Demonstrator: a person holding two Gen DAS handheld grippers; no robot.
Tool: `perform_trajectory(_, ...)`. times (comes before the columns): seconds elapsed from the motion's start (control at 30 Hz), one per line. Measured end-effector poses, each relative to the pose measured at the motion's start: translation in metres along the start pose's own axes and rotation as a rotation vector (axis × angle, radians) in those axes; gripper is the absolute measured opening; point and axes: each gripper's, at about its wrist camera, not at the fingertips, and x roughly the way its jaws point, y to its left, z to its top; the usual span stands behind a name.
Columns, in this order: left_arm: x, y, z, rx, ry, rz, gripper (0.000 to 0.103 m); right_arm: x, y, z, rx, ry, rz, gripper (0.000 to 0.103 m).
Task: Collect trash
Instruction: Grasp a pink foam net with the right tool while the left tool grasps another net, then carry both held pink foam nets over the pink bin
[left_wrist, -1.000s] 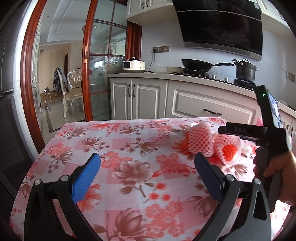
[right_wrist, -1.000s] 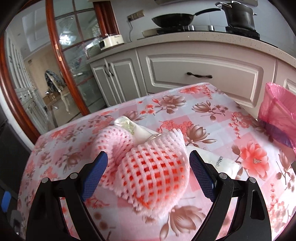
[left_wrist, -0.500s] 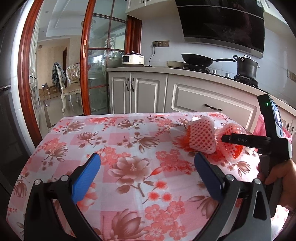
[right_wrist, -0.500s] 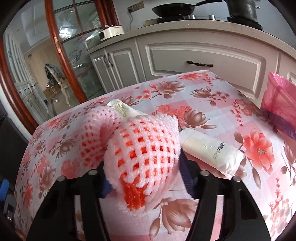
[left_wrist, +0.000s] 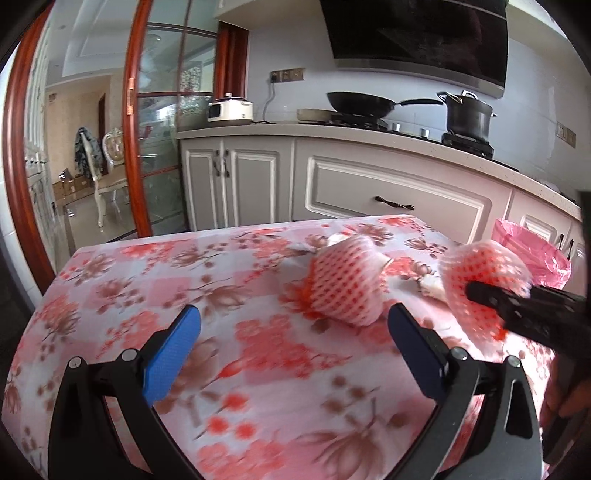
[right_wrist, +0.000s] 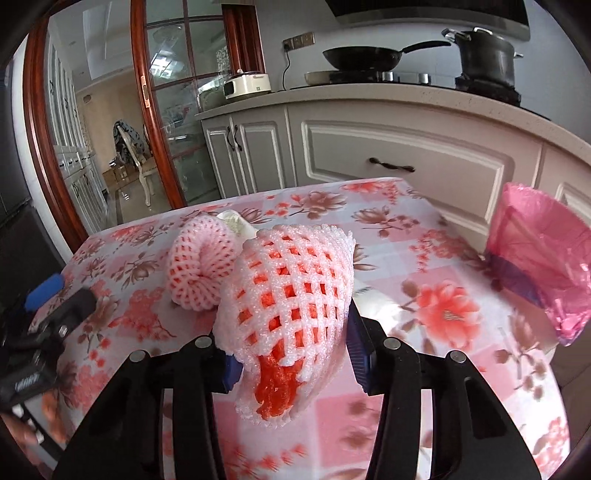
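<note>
A pink-white foam fruit net (right_wrist: 295, 295) with an orange-red inside sits squeezed between the pads of my right gripper (right_wrist: 291, 354), whose jaws are closing on it; it is raised off the floral table. The left wrist view shows the same net (left_wrist: 484, 284) held by the right gripper (left_wrist: 517, 314). A second foam net (left_wrist: 347, 284) lies on the table just ahead of my left gripper (left_wrist: 295, 350), which is open with nothing between its blue pads. That second net (right_wrist: 199, 266) lies left of the held one.
A pink trash bag (right_wrist: 535, 258) hangs open at the table's right edge. A white packet (right_wrist: 373, 302) lies behind the held net and a white wrapper (right_wrist: 236, 221) behind the other. Grey cabinets (left_wrist: 369, 192) stand past the table's far edge.
My right gripper went from wide open around the foam net to pressed on it and drew it away from the other net. The left gripper moved nearer to the remaining net.
</note>
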Motion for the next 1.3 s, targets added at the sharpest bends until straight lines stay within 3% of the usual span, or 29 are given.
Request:
perform_trajectory(0.23,0.055,-0.033,0.018,0.014,0.071,-0.035,0.098,-0.024,-0.039,-0.005,0.043,-0.036,-0.018,0.046)
perform_trajectory(0.5,0.107,-0.05,0.028,0.014,0.143,-0.011,0.098,-0.03,-0.059,-0.005,0.101,-0.058,0.006,0.046)
perform_trajectory(0.6,0.121,-0.055,0.027,0.04,0.168,-0.004,0.088,-0.032,-0.063,-0.004,0.105,-0.066,0.009,0.046)
perform_trajectory(0.7,0.126,-0.058,0.025,0.056,0.196,-0.014,0.068,-0.033,-0.065,-0.006,0.115,-0.071,0.009,0.046)
perform_trajectory(0.73,0.126,-0.058,0.024,0.057,0.2,-0.023,0.052,-0.034,-0.067,-0.007,0.121,-0.075,0.007,0.046)
perform_trajectory(0.77,0.125,-0.058,0.023,0.061,0.203,-0.03,0.042,-0.036,-0.068,-0.009,0.125,-0.075,0.005,0.046)
perform_trajectory(0.9,0.111,-0.06,0.018,0.082,0.198,-0.055,0.03,-0.041,-0.068,-0.009,0.135,-0.081,0.002,0.046)
perform_trajectory(1.3,0.03,-0.072,0.012,0.108,0.126,-0.101,0.026,-0.077,-0.047,-0.015,0.088,-0.123,0.019,0.046)
